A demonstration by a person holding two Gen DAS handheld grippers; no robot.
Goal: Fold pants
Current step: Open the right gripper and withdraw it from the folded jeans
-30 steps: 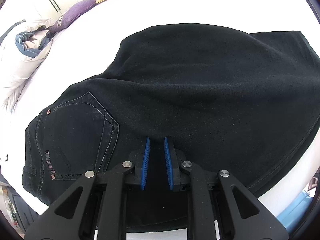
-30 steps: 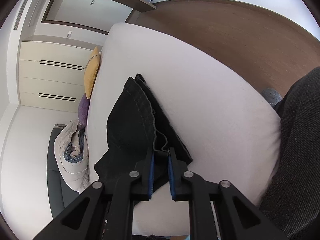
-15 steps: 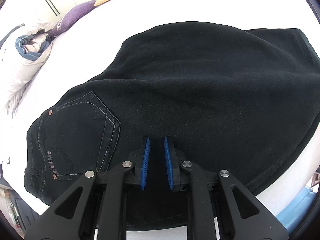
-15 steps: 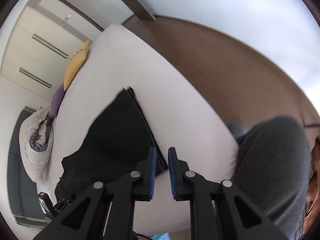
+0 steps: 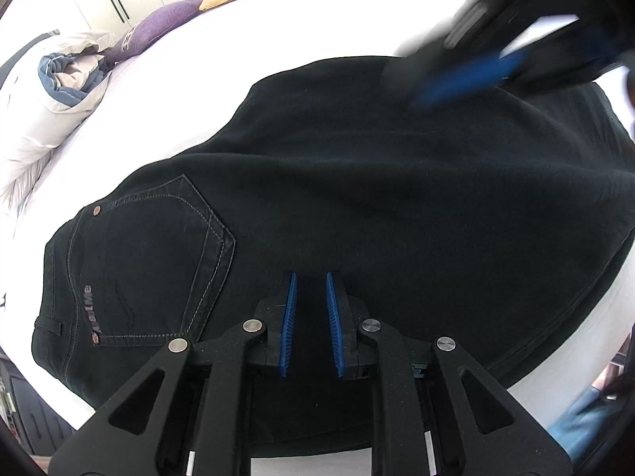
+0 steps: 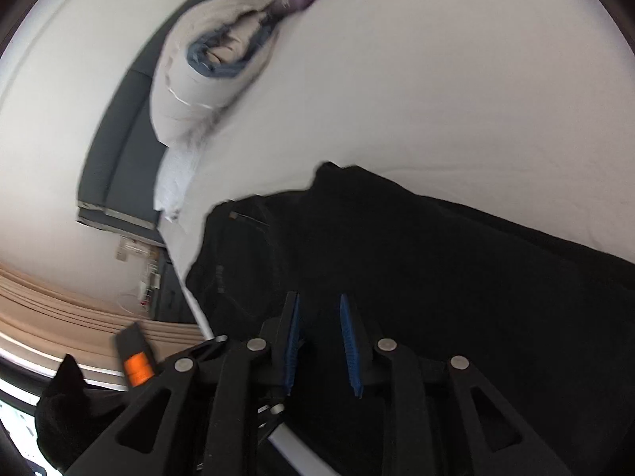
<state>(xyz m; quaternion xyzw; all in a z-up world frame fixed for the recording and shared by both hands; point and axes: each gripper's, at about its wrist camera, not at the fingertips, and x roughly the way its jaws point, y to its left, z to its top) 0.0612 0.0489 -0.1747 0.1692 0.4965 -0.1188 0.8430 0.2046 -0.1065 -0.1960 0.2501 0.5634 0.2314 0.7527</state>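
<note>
Folded black denim pants [image 5: 357, 198], matte with a stitched pocket, lie near the white bed's [image 5: 297, 27] front edge, the left gripper [image 5: 311, 321] slightly parted over bare cloth, while only the right view shows the right gripper [image 6: 321, 341], just opening, empty above them.
</note>
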